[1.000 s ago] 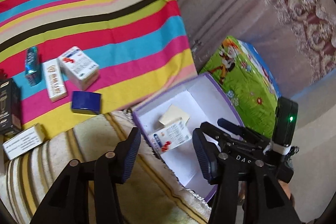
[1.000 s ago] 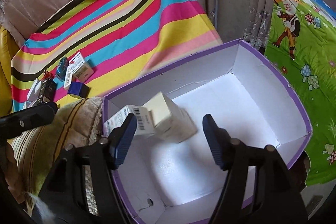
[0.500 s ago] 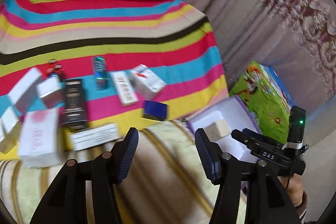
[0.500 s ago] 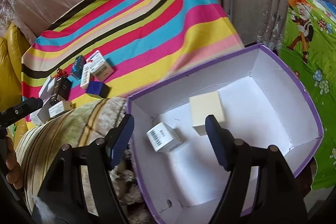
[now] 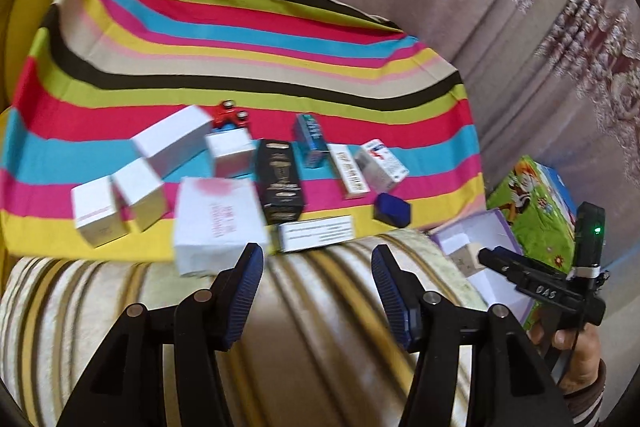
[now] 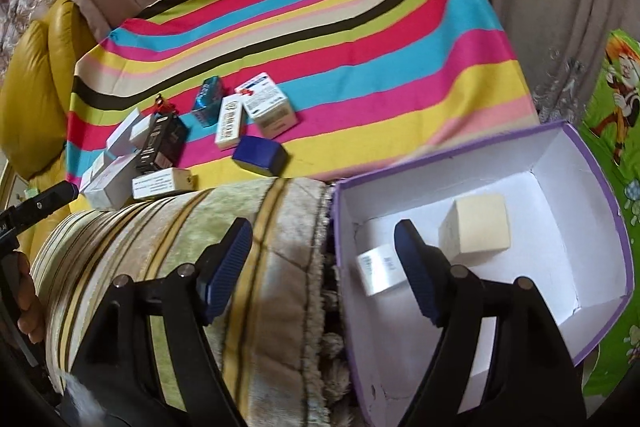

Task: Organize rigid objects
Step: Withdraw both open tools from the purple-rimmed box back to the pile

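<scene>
Several small boxes lie on a striped cloth (image 5: pixel 240 39): a black box (image 5: pixel 280 181), a dark blue box (image 5: pixel 392 209), a long white box (image 5: pixel 318 233), a big white box with pink print (image 5: pixel 218 223). My left gripper (image 5: pixel 318 279) is open and empty, above the striped cushion just short of the long white box. My right gripper (image 6: pixel 324 259) is open and empty over the left wall of a purple-edged white box (image 6: pixel 600 187), which holds a cream cube (image 6: pixel 476 225) and a white barcode box (image 6: pixel 380 269). The right gripper's body also shows in the left wrist view (image 5: pixel 540 287).
A beige striped cushion (image 6: pixel 180 247) lies between me and the cloth. A green cartoon-print box (image 5: pixel 532 199) stands right of the purple box. A yellow leather seat (image 6: pixel 36 99) is at the left. Pink curtain hangs behind.
My left gripper has swung left, away from the purple box, to face the boxes on the cloth. My right gripper has shifted left to the box's left wall. The barcode box now lies flat inside.
</scene>
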Tool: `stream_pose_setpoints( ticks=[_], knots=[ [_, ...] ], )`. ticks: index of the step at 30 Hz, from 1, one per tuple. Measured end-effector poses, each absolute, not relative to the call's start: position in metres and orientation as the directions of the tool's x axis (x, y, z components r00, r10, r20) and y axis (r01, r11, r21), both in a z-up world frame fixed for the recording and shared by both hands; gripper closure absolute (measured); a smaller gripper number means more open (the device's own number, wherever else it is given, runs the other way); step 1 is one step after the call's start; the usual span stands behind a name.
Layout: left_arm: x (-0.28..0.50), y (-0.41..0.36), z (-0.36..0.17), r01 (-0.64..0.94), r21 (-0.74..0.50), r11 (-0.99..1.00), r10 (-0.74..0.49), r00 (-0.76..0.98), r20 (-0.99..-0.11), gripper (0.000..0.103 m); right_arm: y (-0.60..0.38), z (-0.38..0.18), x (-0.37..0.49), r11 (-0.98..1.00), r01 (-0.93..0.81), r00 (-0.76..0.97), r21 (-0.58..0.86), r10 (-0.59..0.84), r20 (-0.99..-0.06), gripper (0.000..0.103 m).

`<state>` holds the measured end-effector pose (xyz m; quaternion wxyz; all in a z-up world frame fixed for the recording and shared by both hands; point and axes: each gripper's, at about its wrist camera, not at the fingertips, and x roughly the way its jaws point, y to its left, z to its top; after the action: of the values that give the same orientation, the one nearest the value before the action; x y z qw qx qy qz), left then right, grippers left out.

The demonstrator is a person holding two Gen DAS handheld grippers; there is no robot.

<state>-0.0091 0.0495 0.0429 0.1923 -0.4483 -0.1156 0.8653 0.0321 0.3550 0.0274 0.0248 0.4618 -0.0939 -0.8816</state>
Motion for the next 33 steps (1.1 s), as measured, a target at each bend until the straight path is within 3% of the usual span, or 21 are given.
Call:
stream_pose_setpoints(
  ticks=[25, 33],
  knots=[
    [-0.009, -0.038, 0.022, -0.01, -0.349, -0.937, 0.298, -0.546, -0.783, 0.045, 0.301, 0.018, 0.005, -0.984, 0.096, -0.481, 0.149, -0.177, -0.859, 0.023],
    [-0.025, -0.064, 0.013, 0.123, -0.283, -0.951, 0.181, -0.52, -0.835, 0.045, 0.298, 0.014, -0.003, -0.982, 0.101, -0.464, 0.157, -0.186, -0.866, 0.023]
  ],
)
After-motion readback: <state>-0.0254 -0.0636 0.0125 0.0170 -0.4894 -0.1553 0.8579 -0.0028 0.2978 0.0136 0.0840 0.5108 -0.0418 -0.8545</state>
